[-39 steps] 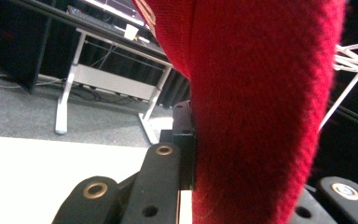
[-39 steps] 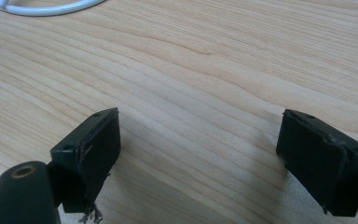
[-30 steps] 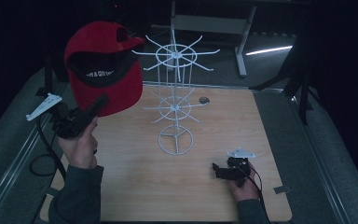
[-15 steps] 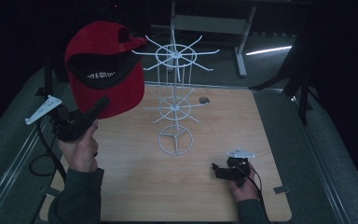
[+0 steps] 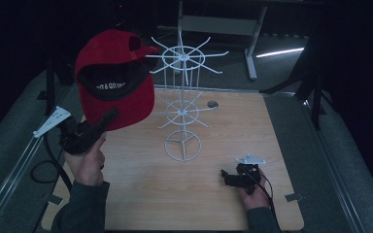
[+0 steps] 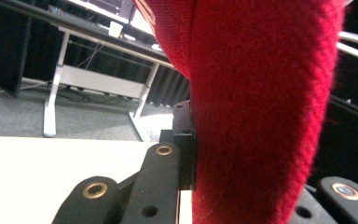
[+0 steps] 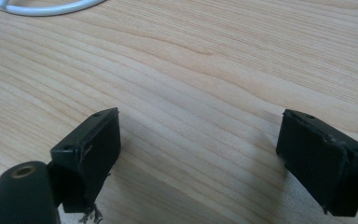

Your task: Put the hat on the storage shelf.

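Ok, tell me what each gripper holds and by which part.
The left gripper is shut on the red cap, clamping its brim. The right gripper holds nothing; its jaws stand open over the table.

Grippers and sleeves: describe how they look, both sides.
Both are black two-jaw tools. The left gripper and right gripper each carry a pale three-cornered plate and trail a black cable. Brass-coloured rivets dot the jaw links; the right pads look frayed. Both sleeves are dark.
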A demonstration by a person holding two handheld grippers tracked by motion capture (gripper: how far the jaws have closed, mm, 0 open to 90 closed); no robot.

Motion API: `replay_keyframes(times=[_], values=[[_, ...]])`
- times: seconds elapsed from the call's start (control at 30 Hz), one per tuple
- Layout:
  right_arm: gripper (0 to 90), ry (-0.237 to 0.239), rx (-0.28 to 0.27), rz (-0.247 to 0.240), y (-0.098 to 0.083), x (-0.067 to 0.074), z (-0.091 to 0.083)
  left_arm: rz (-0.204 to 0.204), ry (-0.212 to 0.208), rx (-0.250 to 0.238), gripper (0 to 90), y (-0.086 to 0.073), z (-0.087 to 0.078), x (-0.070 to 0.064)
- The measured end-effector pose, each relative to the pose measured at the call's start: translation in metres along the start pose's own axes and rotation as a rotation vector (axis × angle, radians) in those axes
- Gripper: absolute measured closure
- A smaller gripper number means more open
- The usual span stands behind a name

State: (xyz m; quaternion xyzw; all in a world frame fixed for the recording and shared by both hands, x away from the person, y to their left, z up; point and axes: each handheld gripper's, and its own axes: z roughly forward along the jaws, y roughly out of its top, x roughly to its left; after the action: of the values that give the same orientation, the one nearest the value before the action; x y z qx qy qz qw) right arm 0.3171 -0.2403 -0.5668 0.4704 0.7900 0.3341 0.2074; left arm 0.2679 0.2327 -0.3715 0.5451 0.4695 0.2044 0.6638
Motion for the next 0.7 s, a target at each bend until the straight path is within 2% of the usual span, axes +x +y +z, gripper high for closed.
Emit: replay_keyframes(times=[0.43,0.7], values=[[13.4,0.0,0.0,0.002,0.0,0.0,0.0,0.039,0.008,0.057,83.8,-0.035,0.003,0.013],[13.4,0.001,-0.001,0.004,0.0,0.0,0.0,0.039,0.02,0.102,83.3,-0.051,0.004,0.022]])
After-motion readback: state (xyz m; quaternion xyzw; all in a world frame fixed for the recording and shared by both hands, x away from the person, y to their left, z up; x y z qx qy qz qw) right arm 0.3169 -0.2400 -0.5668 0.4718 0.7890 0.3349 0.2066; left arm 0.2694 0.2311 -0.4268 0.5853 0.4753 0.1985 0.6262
